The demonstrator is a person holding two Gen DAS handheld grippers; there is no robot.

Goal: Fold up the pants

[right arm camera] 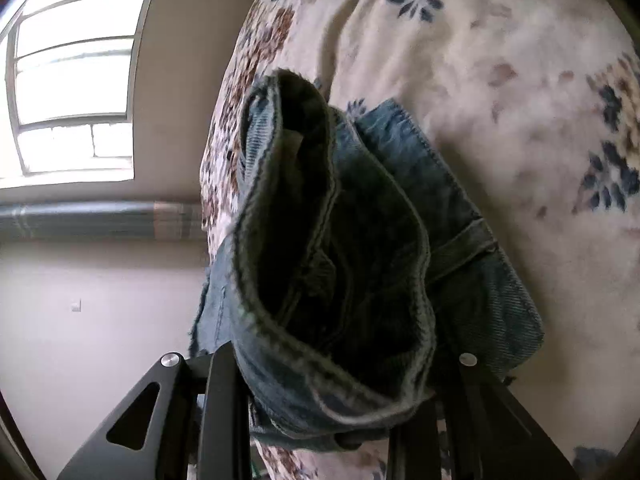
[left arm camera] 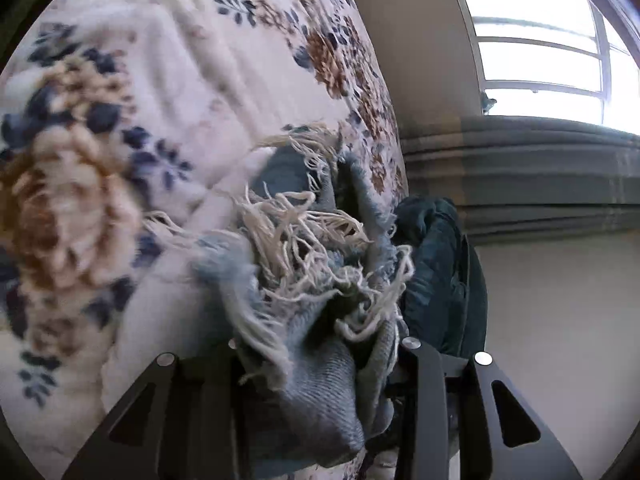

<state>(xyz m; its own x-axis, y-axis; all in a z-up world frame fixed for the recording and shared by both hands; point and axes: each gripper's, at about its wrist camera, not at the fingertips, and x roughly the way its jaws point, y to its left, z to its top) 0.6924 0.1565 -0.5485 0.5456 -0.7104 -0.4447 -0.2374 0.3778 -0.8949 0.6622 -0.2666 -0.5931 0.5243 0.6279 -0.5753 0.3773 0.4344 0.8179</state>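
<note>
The pants are blue denim jeans. In the left wrist view my left gripper (left arm camera: 320, 364) is shut on the frayed leg hems (left arm camera: 316, 280), whose long white threads spill over the pale blue cloth between the fingers. In the right wrist view my right gripper (right arm camera: 332, 364) is shut on the waistband (right arm camera: 320, 248), which gapes open toward the camera with its dark inside showing. Both ends are held up over the edge of a bed with a floral cover (left arm camera: 160, 80). The middle of the pants is hidden.
The floral bed cover (right arm camera: 500, 120) fills one side of each view. A dark teal garment (left arm camera: 436, 276) hangs at the bed's edge beside the left gripper. Beyond lie a bright window (left arm camera: 540, 40), a grey striped ledge (left arm camera: 520, 176) and a pale floor (right arm camera: 80, 300).
</note>
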